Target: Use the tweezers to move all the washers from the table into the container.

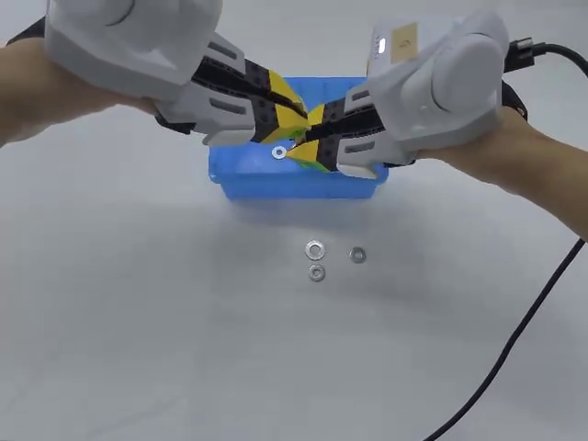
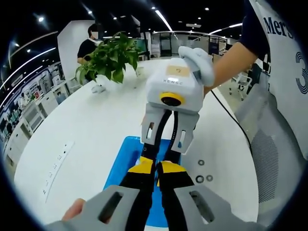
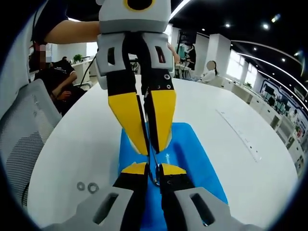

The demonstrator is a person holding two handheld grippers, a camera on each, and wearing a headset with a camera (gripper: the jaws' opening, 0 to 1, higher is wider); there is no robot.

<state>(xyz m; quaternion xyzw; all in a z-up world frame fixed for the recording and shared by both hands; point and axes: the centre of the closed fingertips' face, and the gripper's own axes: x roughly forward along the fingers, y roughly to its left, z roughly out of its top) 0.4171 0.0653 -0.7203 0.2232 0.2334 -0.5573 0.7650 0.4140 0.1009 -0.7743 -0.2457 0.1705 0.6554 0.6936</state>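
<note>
My right gripper (image 3: 153,169): jaws pressed almost together, the yellow tips pinching the near end of the tweezers (image 3: 152,156), as the right gripper view has it.
My left gripper (image 2: 158,167): jaws likewise drawn nearly shut. In the right gripper view it comes down from the top, with the tweezers' thin steel running up between its yellow tips.
Meeting point: the head view sets the two grippers nose to nose above the container (image 1: 294,186), the left gripper on the left and the right gripper on the right.
Carried washer (image 1: 278,152): in the head view, a small ring just beside my right tips, over the near part of the container. I cannot tell exactly how the tweezers hold it.
Container: blue, shallow and rectangular, standing on the white table (image 1: 129,331).
Loose washers (image 1: 315,249): three in a tight cluster on the table, in front of the container and apart from it. The left gripper view places them to the container's right; the right gripper view picks up two to its left.
Cable (image 1: 524,317): black, trailing from the right gripper across the table.
Background: the left gripper view takes in a leafy plant (image 2: 108,60) at the table's far end.
</note>
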